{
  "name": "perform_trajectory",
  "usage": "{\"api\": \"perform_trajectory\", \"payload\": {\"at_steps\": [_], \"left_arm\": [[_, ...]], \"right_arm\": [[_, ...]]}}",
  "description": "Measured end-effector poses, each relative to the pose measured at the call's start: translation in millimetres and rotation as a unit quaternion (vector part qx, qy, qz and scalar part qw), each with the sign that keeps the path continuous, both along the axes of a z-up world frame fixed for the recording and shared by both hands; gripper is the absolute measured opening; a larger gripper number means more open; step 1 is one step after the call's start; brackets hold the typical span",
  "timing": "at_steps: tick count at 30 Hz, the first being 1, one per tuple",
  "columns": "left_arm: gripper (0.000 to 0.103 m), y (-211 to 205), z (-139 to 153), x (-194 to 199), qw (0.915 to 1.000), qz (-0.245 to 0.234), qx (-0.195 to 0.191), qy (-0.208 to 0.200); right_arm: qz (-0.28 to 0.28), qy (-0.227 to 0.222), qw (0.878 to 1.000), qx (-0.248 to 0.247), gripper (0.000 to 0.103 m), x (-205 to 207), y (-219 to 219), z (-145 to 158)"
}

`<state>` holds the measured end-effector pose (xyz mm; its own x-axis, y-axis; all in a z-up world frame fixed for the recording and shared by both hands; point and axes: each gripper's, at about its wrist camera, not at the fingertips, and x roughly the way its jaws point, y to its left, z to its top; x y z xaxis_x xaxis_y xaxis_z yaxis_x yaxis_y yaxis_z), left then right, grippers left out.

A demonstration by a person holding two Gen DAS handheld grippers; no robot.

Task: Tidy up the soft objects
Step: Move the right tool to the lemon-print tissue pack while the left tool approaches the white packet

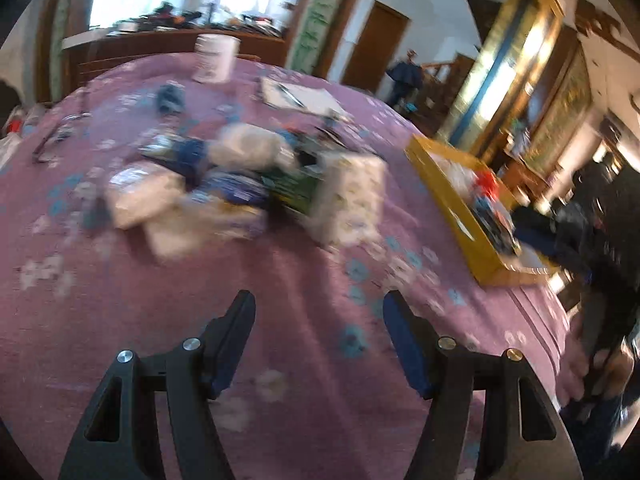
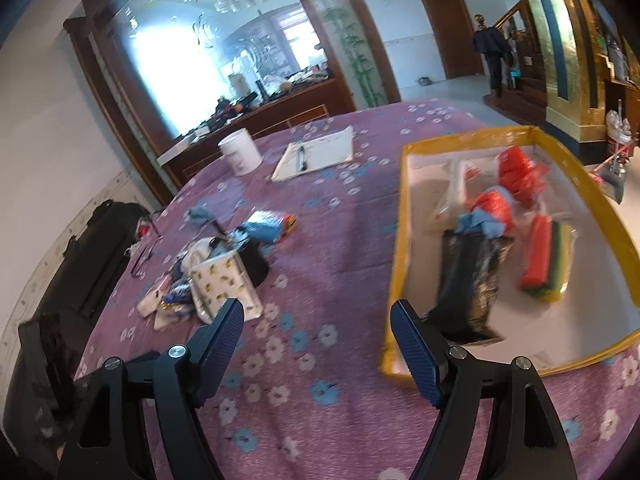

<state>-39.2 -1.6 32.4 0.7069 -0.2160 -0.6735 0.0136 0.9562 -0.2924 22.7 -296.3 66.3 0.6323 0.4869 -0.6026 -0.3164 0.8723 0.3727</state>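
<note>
Two empty grippers, both spread wide, hover over a table (image 2: pixel 344 360) with a purple flowered cloth.

The left gripper (image 1: pixel 319 304) faces a blurred pile of soft packets (image 1: pixel 240 184) near the middle of the table, with a yellow-rimmed tray (image 1: pixel 452 208) off to its right. The right gripper (image 2: pixel 317 312) hangs between that pile (image 2: pixel 216 276) and the tray (image 2: pixel 394 280), which already holds a black packet (image 2: pixel 468 280), red bags (image 2: pixel 516 172) and a striped sponge pack (image 2: pixel 546 260). A white cup (image 2: pixel 239 152) and a notepad (image 2: pixel 320 152) lie farther back.
</note>
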Motion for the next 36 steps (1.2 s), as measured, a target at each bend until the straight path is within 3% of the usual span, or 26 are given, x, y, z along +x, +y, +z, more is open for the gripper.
{"api": "perform_trajectory", "payload": {"at_steps": [2,6,12,17,20,22,23,24,30,36], "left_arm": [[0.066,11,2,0,0.9997,0.017,0.017,-0.007],[0.066,36,-6,10,0.9983,0.036,-0.046,0.009],[0.066,34,-7,10,0.9984,0.030,-0.047,0.006],[0.066,32,-6,7,0.9987,0.025,-0.045,-0.002],[0.066,32,-5,7,0.9988,0.022,-0.045,-0.004],[0.066,31,-6,8,0.9988,0.019,-0.045,-0.002],[0.066,31,-6,8,0.9988,0.019,-0.045,-0.002],[0.066,31,-6,9,0.9988,0.018,-0.046,-0.002],[0.066,32,-8,10,0.9986,0.018,-0.049,0.001],[0.066,31,-10,13,0.9986,0.016,-0.051,0.007]], "right_arm": [[0.011,0.000,1.000,0.000,0.080,-1,10,-2],[0.048,-0.001,0.999,-0.009,0.080,-1,37,-3],[0.131,0.005,0.989,-0.067,0.085,13,104,-11],[0.125,0.005,0.981,-0.150,0.085,44,152,-21],[0.120,0.011,0.979,-0.162,0.085,60,163,-32],[0.118,0.013,0.983,-0.138,0.083,64,162,-38],[0.118,0.014,0.985,-0.126,0.069,64,160,-39],[0.115,0.016,0.986,-0.116,0.063,63,156,-40],[0.123,0.012,0.990,-0.064,0.061,35,127,-29],[0.143,0.042,0.989,-0.025,0.060,9,96,-36]]}}
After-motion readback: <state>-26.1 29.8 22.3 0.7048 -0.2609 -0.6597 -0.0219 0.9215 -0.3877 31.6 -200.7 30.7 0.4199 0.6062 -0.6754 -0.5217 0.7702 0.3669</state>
